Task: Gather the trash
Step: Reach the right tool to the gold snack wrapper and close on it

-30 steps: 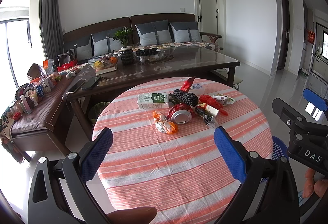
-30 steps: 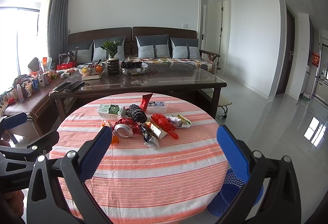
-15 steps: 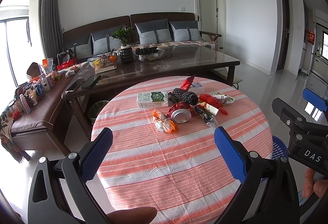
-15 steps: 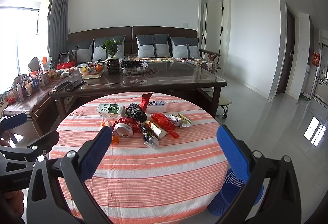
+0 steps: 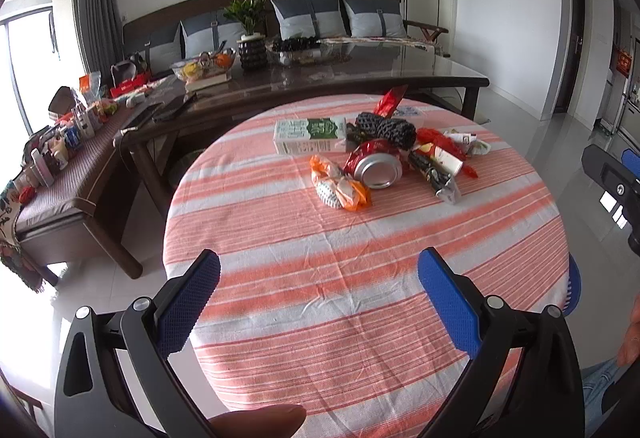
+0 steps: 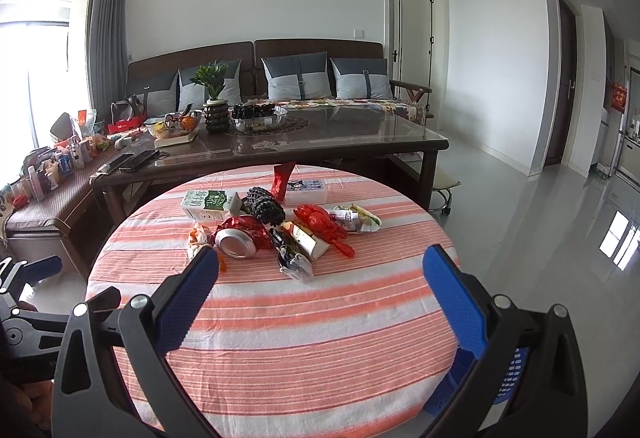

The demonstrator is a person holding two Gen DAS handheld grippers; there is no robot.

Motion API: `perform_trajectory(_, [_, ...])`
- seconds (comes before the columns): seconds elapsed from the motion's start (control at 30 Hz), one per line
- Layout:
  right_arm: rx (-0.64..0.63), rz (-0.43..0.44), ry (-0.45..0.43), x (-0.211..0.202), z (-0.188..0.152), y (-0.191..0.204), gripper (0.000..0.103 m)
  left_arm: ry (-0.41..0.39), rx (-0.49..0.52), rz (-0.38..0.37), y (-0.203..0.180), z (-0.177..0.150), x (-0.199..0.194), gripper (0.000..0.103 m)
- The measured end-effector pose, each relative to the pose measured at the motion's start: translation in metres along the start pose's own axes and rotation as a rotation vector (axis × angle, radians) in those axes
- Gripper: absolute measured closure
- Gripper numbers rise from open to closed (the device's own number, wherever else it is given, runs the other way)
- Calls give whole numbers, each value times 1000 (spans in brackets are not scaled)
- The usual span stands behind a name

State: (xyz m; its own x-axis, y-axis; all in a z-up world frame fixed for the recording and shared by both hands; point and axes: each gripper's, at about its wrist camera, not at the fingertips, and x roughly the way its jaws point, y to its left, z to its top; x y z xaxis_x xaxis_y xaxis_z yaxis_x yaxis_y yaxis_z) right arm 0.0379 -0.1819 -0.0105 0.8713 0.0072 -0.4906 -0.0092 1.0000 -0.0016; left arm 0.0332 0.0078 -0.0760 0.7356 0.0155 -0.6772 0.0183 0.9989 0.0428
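Note:
A pile of trash lies at the far middle of the round striped table (image 5: 360, 278): a green-and-white milk carton (image 5: 310, 135), a crushed red can (image 5: 378, 167), an orange wrapper (image 5: 340, 187), a black mesh bundle (image 5: 386, 127) and red wrappers (image 5: 436, 139). The pile also shows in the right wrist view, with the carton (image 6: 210, 202) and the can (image 6: 236, 242). My left gripper (image 5: 320, 302) is open and empty over the table's near half. My right gripper (image 6: 320, 294) is open and empty, short of the pile. A blue basket (image 6: 508, 374) stands on the floor at the table's right.
A dark glass-topped coffee table (image 5: 320, 77) with bowls and a plant stands behind the round table, and a sofa behind that. A bench (image 5: 60, 173) crowded with small items is at the left. The tiled floor (image 6: 540, 217) extends to the right.
Both grippers have moved slightly forward toward the table. The trash pile sits a little nearer in both views. Both jaws stay open.

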Motion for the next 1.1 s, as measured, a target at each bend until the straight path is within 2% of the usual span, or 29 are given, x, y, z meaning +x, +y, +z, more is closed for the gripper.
perform_trajectory(0.07, [4,0,39,20,-10,-2,5,61,-12,-17,3,-8,22,5])
perform_trajectory(0.17, [9,-3,118,51,-30,-6,5,108,0,-13,0,-13,52,5])
perform_trajectory(0.43, [-20,11,323,124,-65,-13,5,249,-7,-8,-10,-5,137,5])
perform_trajectory(0.67, [-93,80,474,180,-74,-4,5,237,-35,-12,-9,12,166,4])
perform_trajectory(0.87, [-100,135,501,199,-63,-3,4,230,-35,-15,-10,15,168,4])
perform_trajectory(1.03, [-107,136,498,201,-62,-1,4,249,-30,-23,-8,21,171,4])
perform_trajectory(1.1, [-107,137,498,201,-62,0,4,246,-46,-50,-9,27,175,5])
